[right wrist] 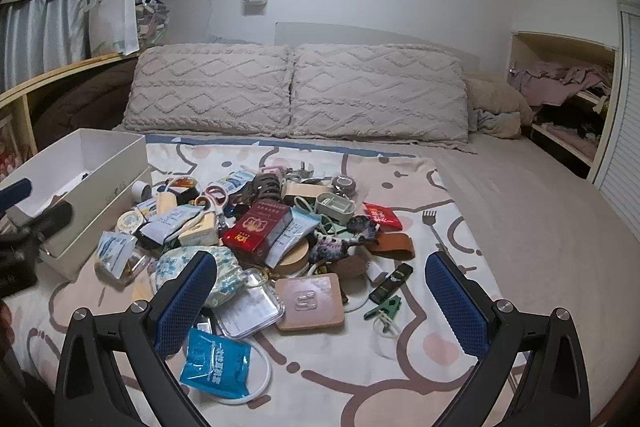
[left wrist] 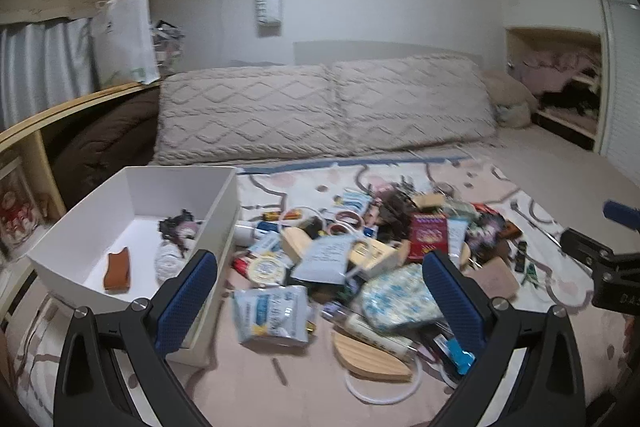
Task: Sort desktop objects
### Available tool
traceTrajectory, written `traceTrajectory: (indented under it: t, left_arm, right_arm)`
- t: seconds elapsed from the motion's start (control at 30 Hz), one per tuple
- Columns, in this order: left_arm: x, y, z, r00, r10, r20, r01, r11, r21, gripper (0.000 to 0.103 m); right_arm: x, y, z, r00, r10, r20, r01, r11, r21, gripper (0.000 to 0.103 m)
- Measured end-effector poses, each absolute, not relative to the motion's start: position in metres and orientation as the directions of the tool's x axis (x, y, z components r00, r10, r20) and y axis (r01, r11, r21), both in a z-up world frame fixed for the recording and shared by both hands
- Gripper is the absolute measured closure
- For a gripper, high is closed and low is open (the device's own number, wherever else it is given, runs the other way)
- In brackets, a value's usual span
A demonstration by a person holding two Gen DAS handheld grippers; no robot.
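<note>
A heap of small objects (right wrist: 260,227) lies on a patterned blanket (right wrist: 380,367) spread over a bed. It includes a red box (right wrist: 256,229), a pink square coaster (right wrist: 310,301), a blue packet (right wrist: 214,363), a floral pouch (left wrist: 400,297) and a wooden piece (left wrist: 372,357). A white box (left wrist: 132,227) stands at the left and holds a brown case (left wrist: 118,269) and a dark tangled item (left wrist: 178,227). My left gripper (left wrist: 320,303) is open above the near side of the heap. My right gripper (right wrist: 320,303) is open too, hovering over the coaster with nothing between its fingers.
Two quilted pillows (right wrist: 296,91) lean against the headboard behind the heap. A wooden shelf (left wrist: 52,115) with a curtain and a white bag (right wrist: 114,15) runs along the left. An alcove with clothes (right wrist: 560,83) is at the right. Plain sheet (right wrist: 520,195) lies right of the blanket.
</note>
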State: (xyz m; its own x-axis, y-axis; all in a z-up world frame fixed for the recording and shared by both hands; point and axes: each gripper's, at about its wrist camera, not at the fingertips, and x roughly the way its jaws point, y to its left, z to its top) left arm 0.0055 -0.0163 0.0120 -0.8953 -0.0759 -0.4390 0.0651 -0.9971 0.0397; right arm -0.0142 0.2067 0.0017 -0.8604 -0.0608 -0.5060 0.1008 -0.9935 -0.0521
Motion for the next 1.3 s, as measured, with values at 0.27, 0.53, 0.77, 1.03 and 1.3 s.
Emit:
traceTrajectory:
  t: [0.27,0.53,0.77,1.03,1.3]
  left_arm:
    - [0.008,-0.049,0.016,-0.894,-0.126,-0.43,0.138,-0.99,0.003,0.0]
    - [0.003,-0.061,-0.005,-0.856,-0.154,-0.493,0.166,-0.986,0.02,0.0]
    - [-0.004,-0.055,-0.034,-0.816,-0.115,-0.567,0.125,-0.992,0.022,0.0]
    - [-0.01,-0.036,-0.067,-0.762,-0.059,-0.645,0.063,-0.998,0.018,0.0]
    - [-0.013,-0.014,-0.092,-0.71,-0.008,-0.705,-0.009,-1.0,0.02,0.0]
  right_arm:
    - [-0.016,0.215,0.003,-0.865,-0.048,-0.499,0.079,-0.996,-0.041,0.0]
    - [-0.022,0.22,-0.003,-0.856,-0.082,-0.51,0.09,-0.996,0.01,0.0]
    - [-0.035,0.217,-0.018,-0.825,-0.129,-0.551,0.121,-0.991,0.051,0.0]
    - [-0.049,0.215,-0.046,-0.782,-0.153,-0.604,0.121,-0.988,0.093,0.0]
    - [-0.046,0.213,-0.074,-0.734,-0.176,-0.656,0.145,-0.984,0.103,0.0]
